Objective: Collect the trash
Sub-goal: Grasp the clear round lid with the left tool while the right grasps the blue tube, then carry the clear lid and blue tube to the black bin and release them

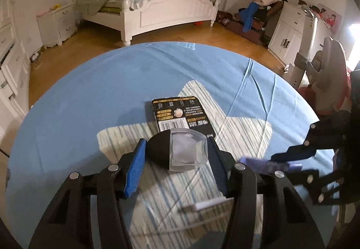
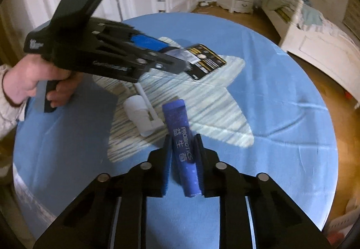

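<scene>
While the right gripper point(image 2: 183, 163) pinches the light, crushable blue packet point(image 2: 183, 143) mid-length above the table point(image 2: 281, 114), the left gripper point(image 1: 176, 154) half-closed brackets a slippery clear-capped black bottle point(image 1: 177, 150); grip its black body.

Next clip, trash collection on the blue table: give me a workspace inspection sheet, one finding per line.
Surface: round table under a blue cloth with a pale striped star patch.
Job's things: blue-purple probiotics sachet; black-and-clear egg-shaped plastic shell; black printed packaging card; white plastic tube piece.
Clutter: nothing seen beyond these.
Grippers: right claw shut on the sachet; left claw straddles the shell, pad contact unclear.
Cables: white cord on the floor by the drawers.
Surroundings: white bed, white cabinets, wooden floor.
</scene>
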The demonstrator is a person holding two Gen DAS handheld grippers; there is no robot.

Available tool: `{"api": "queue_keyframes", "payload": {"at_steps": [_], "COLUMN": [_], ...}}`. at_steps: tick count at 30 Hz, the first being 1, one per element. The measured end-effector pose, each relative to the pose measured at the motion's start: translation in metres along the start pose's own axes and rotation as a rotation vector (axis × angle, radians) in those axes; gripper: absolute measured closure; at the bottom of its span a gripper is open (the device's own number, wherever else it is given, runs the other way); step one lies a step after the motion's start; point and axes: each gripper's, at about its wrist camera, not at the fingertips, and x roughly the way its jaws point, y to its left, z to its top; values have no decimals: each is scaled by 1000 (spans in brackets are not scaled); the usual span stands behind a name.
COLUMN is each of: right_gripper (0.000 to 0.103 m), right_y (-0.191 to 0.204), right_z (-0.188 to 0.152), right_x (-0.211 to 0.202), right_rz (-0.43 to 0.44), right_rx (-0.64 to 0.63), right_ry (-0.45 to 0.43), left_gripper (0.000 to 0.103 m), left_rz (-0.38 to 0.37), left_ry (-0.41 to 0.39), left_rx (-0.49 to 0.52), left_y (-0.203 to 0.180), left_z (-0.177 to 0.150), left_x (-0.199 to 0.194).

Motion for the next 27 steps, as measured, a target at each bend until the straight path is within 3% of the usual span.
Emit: {"api": "queue_keyframes", "payload": {"at_steps": [5, 10, 14, 17, 27], "right_gripper": [86, 86, 86, 86, 86], "right_y": [-35, -67, -82, -100, -155], "right_z": [-22, -64, -91, -130, -227], "right_x": [-34, -79, -106, -128, -161], "right_rz": [42, 134, 80, 62, -32], "right_rx": [256, 524, 596, 674, 886], "right_ry": [-104, -282, -356, -404, -469], "left_gripper": [50, 50, 50, 50, 50], "left_rz": [-30, -95, -166, -213, -383], "left_ry": [-43, -90, -104, -104, -46], "left_rx": [-47, -48, -3, 38, 159], "left_y": [1, -26, -74, -110, -230], "left_z": [-7, 0, 11, 19, 34], "left_x": [-25, -50, -55, -50, -5]}}
